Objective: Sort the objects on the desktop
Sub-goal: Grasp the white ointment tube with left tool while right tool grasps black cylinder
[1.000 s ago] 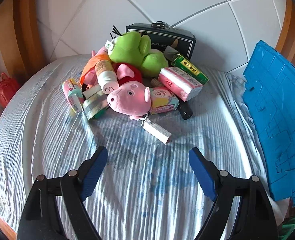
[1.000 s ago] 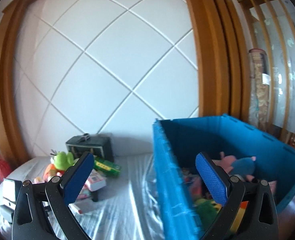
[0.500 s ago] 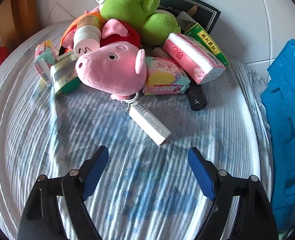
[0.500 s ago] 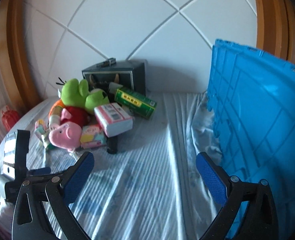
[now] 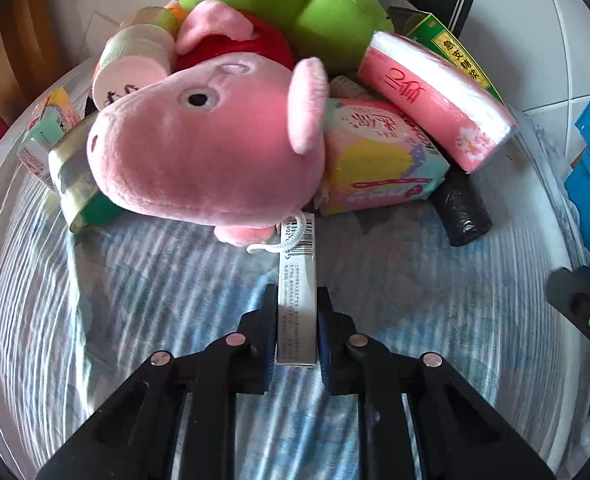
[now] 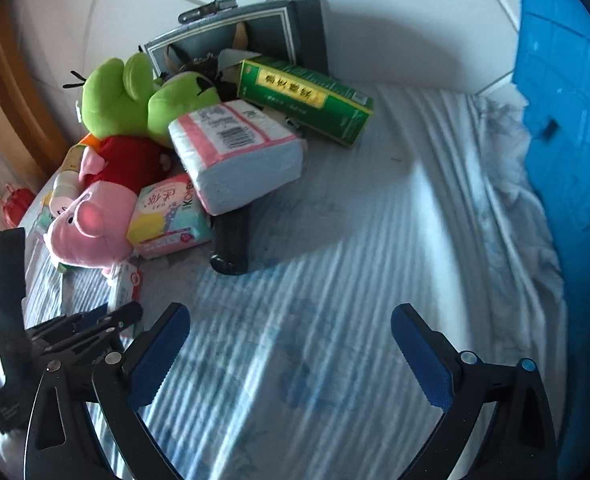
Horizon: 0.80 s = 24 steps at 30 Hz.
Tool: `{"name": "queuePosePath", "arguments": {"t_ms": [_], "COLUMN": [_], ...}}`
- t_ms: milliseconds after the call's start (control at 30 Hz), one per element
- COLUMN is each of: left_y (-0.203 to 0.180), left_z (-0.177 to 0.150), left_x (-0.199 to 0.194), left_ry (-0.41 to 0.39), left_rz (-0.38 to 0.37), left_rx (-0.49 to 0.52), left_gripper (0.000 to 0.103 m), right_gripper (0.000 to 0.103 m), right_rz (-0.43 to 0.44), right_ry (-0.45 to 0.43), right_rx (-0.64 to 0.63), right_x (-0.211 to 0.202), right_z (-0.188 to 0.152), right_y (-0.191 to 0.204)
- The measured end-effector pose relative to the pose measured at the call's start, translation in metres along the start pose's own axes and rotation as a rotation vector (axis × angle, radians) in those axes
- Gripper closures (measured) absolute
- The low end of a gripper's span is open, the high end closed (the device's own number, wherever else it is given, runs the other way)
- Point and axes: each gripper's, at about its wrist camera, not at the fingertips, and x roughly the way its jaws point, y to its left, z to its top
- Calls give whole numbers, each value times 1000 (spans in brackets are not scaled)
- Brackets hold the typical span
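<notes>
Your blue bin [image 6: 567, 128] is cut off at the right edge, its inside hidden. On the striped cloth [image 6: 335, 280], two plush toys lie in the pile: a green one [image 6: 135, 96], head cropped in the left view, and a pink pig [image 5: 211, 148]. Your right gripper [image 6: 291, 352] hangs wide with nothing between its pads. Your left gripper [image 5: 295, 328] has just closed and clamps one slim white box [image 5: 297, 300], whose far end tucks under the pig.
</notes>
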Motion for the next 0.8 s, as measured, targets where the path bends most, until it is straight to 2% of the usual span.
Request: {"name": "queuePosePath", "arguments": {"t_ms": [33,167,200,233,300,467,733,800], "left_y": [3,-2,-2,-2,-2,1,-8,-11], "left_z": [1,0,0,1,1,-11,-53,-61], "left_x": [0,2,2,2,2,-6,-30,-34], "left_ry": [1,-10,-10,-9,-3,19,44,48], "left_rz": [-16,-12,-15,-18,-25,-64,-75,-79], "left_rx": [5,58,60,60,60,36,82,90], "left_gripper": [86,86,86,86,86,86,86,86], "right_gripper": [19,33,44,61,73,74,72,71], "right_rz": [4,8,5,2,5,23,54,59], "right_ry": [17,63,63,64,93,122,262,265], "right_rx": [-11,-47,-52,-57,-59,-93,-83,-75], "right_x": [12,51,58,63,74,56,-4,-16], "right_z": [4,19,24,28,32,13,-68,-78], "right_y": [6,28,33,35,38,41,24,21]}}
